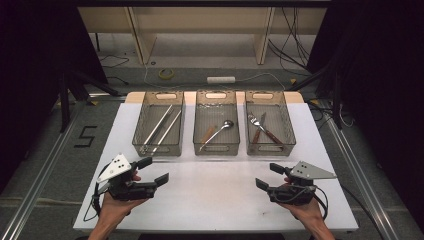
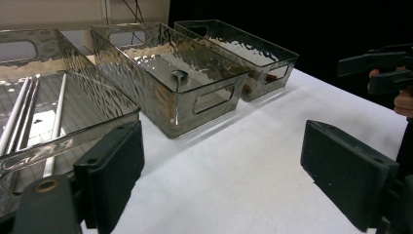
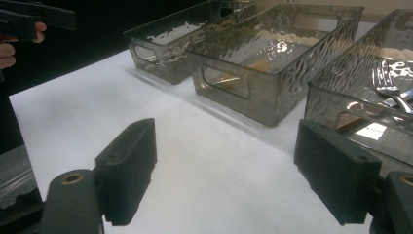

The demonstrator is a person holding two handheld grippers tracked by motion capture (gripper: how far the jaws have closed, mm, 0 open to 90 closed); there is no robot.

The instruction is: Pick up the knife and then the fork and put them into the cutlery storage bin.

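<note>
A white table is seen from above, filling the centre and lower part of the frame, with a grey floor around it. At the far left of the frame, a black numeral 5 is marked on the floor beside a metal rail. Pale wooden furniture legs and loose cables are seen across the top of the frame, with dark curtains at the upper left and upper right.

Three clear smoky bins are lined up along the table's far edge, just beside one another. In the left bin, long metal chopsticks are laid. In the middle bin, a spoon and a wooden-handled piece are laid. In the right bin, a fork and a knife are crossed.

At the lower left of the frame, the left gripper is held just above the table, its jaws spread wide with nothing between them. In the left gripper view, the left bin is seen close beyond the jaws. At the lower right, the right gripper is held likewise, jaws parted and empty, well apart from the left one.

A broad bare stretch of white surface is left between the bins and the grippers. The table's near edge is found just behind the hands.
</note>
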